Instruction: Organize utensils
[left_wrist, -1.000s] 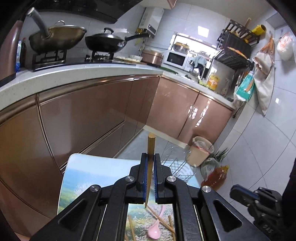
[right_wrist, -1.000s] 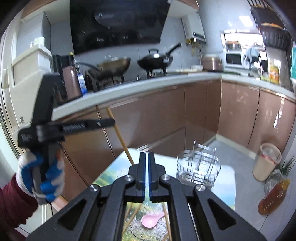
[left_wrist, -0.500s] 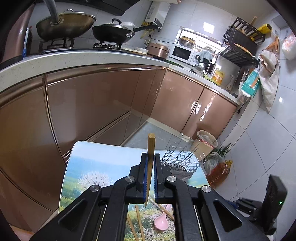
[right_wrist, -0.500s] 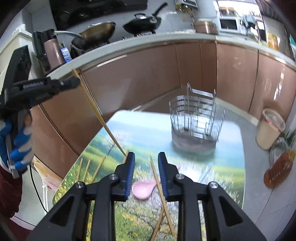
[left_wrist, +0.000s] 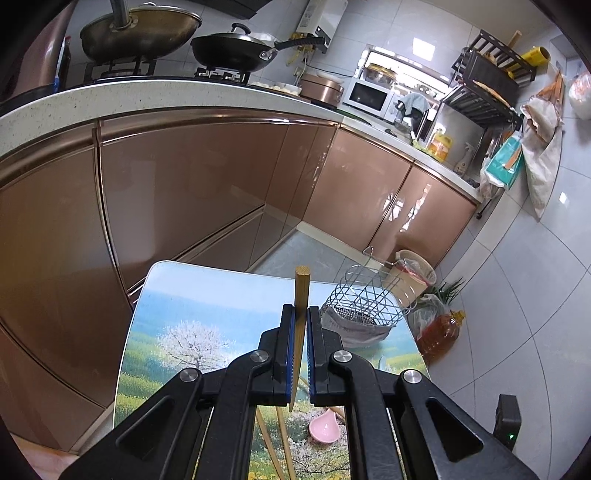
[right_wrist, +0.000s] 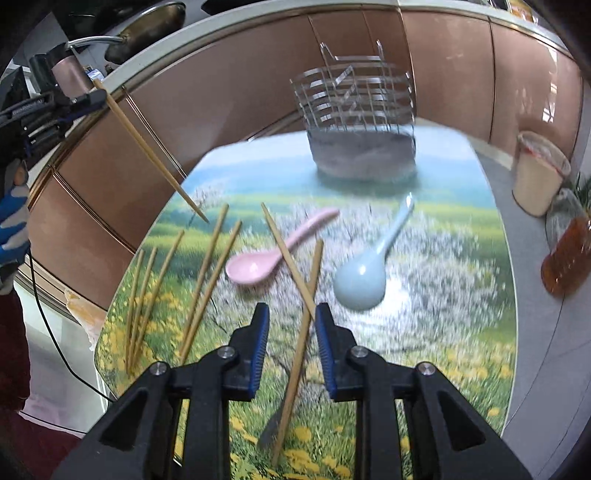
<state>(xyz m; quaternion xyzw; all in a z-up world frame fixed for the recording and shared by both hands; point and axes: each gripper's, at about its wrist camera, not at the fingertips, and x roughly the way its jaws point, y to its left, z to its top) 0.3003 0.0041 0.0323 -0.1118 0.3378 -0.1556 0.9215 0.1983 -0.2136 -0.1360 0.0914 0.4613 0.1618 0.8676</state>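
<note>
Wooden round chopstick pinched in left gripper; wire basket near.

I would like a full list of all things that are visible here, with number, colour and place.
table: one, landscape print, beside brown cabinets
wire basket: one, silver, far end of the table
spoons: two, pink and pale blue, mid-table
lying chopsticks: about seven, bamboo, scattered on the near table
held chopstick: one, bamboo, in the left gripper
woks: two, brass and black, on the stove
bin: one, beige, on the floor
oil bottle: one, amber, on the floor
left gripper: black, shut on the held chopstick
right gripper: black, jaws just opened, astride a lying chopstick
</note>
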